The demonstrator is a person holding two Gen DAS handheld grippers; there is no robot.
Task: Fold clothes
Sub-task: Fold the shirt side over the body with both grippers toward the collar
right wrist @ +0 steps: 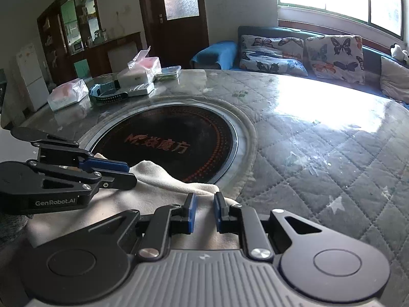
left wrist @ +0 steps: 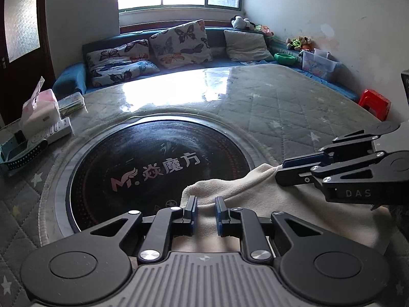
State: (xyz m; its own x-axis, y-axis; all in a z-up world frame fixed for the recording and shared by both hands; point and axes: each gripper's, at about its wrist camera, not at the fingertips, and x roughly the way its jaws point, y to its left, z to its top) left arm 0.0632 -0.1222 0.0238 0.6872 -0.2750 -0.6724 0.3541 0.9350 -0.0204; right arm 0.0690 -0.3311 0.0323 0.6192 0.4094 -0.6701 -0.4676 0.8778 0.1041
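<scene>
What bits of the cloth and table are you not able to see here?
- Cream cloth: its near part lies under the left gripper body in the left wrist view, so its kind is unclear.
- Cloth's left side: covered by the left gripper in the right wrist view.
- Table: glare whitens its far surface.

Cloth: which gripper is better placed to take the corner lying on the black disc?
Left, likely. Left gripper tips are at that cloth corner; right gripper is at the far end.
</scene>
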